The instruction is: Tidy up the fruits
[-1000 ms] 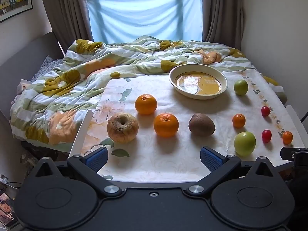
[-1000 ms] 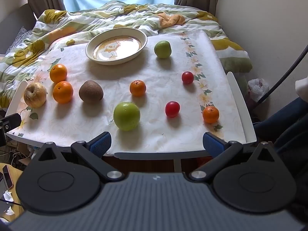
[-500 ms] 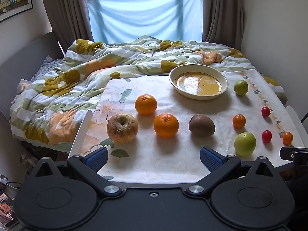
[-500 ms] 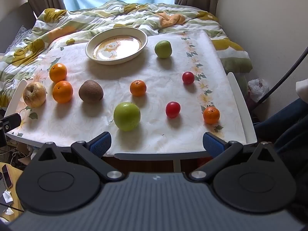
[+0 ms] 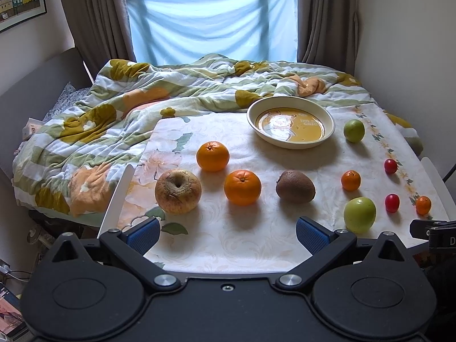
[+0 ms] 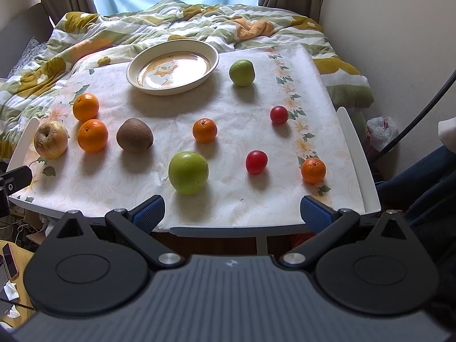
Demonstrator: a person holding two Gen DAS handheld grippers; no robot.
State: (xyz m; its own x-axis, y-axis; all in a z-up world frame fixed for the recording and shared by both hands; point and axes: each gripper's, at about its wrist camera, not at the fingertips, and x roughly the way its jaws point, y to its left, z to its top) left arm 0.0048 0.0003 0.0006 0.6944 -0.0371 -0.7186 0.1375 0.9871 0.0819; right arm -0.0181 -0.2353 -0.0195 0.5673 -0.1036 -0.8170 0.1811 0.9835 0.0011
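Through the left wrist camera, your left gripper (image 5: 226, 235) hung over the table's near edge (image 5: 222, 268) with its jaws wide apart and nothing between them. Ahead lay bare cloth, then a row: the wrinkled apple (image 5: 178, 191), an orange (image 5: 242, 187) and the kiwi (image 5: 295, 186), each apart from the next. The plate (image 5: 290, 125) sat near the far edge, beside the quilt (image 5: 119, 119).

Through the right wrist camera, your right gripper (image 6: 232, 215) was spread open too, holding nothing, at the near edge. The big green apple (image 6: 188, 171) lay just ahead by the left finger (image 6: 148, 214); a small orange (image 6: 313, 170) sat close to the right rim (image 6: 357, 154).
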